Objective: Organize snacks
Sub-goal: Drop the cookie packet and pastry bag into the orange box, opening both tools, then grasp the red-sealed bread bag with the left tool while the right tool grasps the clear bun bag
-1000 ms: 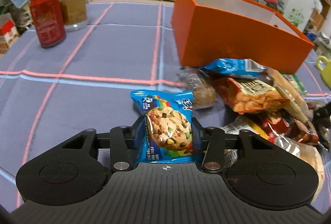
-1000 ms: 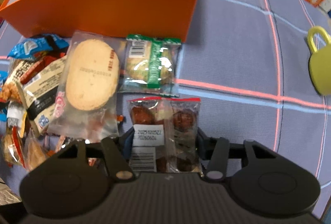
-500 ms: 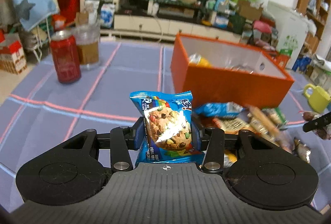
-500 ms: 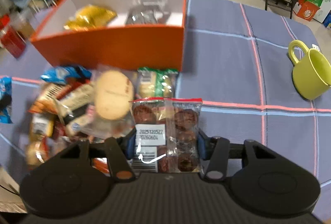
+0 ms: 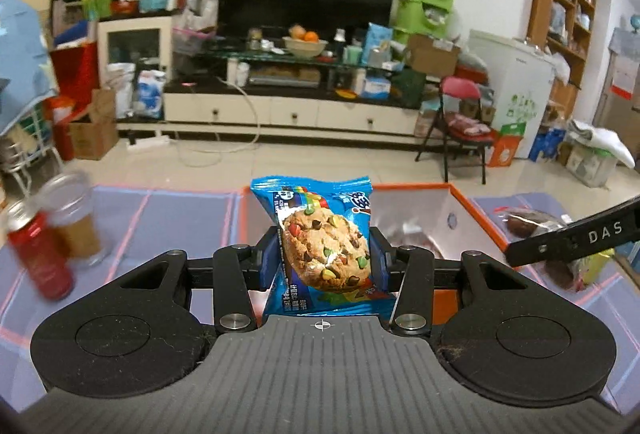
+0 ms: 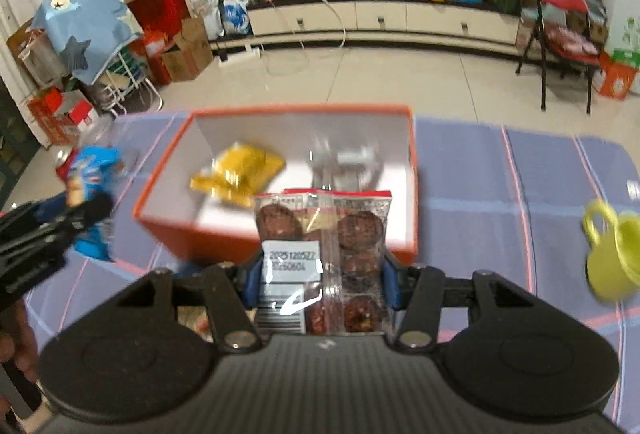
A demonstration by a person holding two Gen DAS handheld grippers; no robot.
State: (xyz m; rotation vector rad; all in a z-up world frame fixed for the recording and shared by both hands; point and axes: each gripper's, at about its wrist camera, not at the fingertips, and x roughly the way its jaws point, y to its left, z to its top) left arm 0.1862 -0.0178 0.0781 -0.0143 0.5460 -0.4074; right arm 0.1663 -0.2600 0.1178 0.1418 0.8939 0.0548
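Note:
My left gripper (image 5: 322, 262) is shut on a blue chocolate-chip cookie packet (image 5: 320, 246) and holds it in the air in front of the orange box (image 5: 476, 218). My right gripper (image 6: 320, 274) is shut on a clear packet of dark round cakes (image 6: 324, 258) and holds it above the near wall of the orange box (image 6: 240, 238). Inside the box lie a yellow packet (image 6: 238, 173) and a clear wrapped snack (image 6: 348, 161). The left gripper with its blue packet (image 6: 90, 189) shows at the left of the right wrist view. The right gripper's finger (image 5: 572, 238) shows at the right of the left wrist view.
A red can (image 5: 38, 254) and a glass jar (image 5: 76, 222) stand at the left on the blue checked tablecloth (image 5: 180, 218). A yellow-green mug (image 6: 612, 250) stands at the right. Some loose snacks (image 6: 196, 318) show under my right gripper.
Both grippers have lifted their packets off the table and risen. The views have tilted up from the snack pile toward the orange box and the room.

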